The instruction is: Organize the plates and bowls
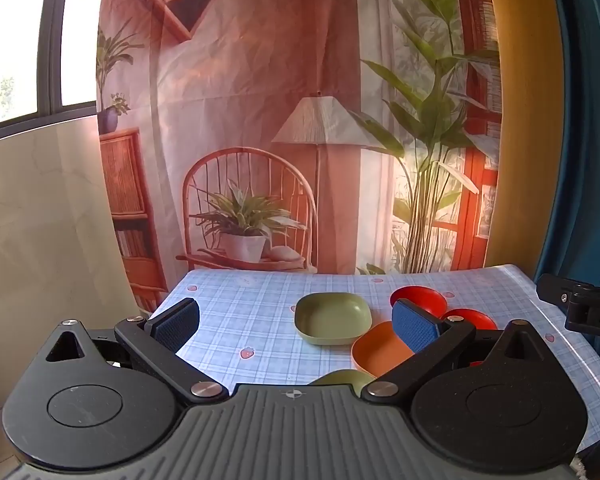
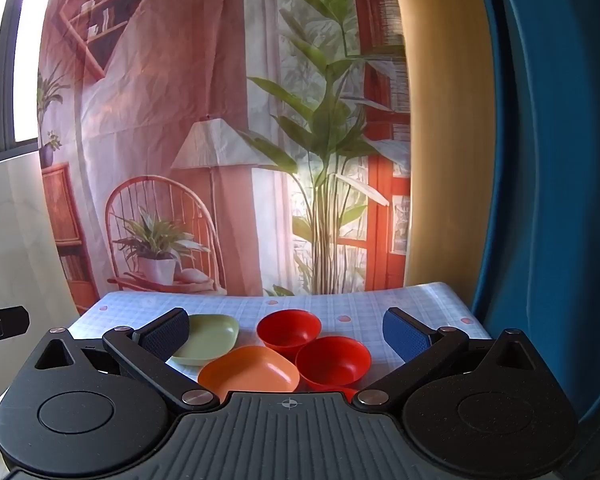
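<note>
Both tools, left tool [image 1: 296,326] and right tool [image 2: 286,336], are held wide apart and empty above the checked-cloth desk [image 2: 380,312]. The near round red plastic bowl [image 2: 333,360], beside its twin, is best gripped by the rim and nested.

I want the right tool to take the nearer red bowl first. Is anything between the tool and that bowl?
Nothing visible. The right tool is open and the nearer red bowl sits straight ahead between its fingers, with the orange plate just left of it.
</note>
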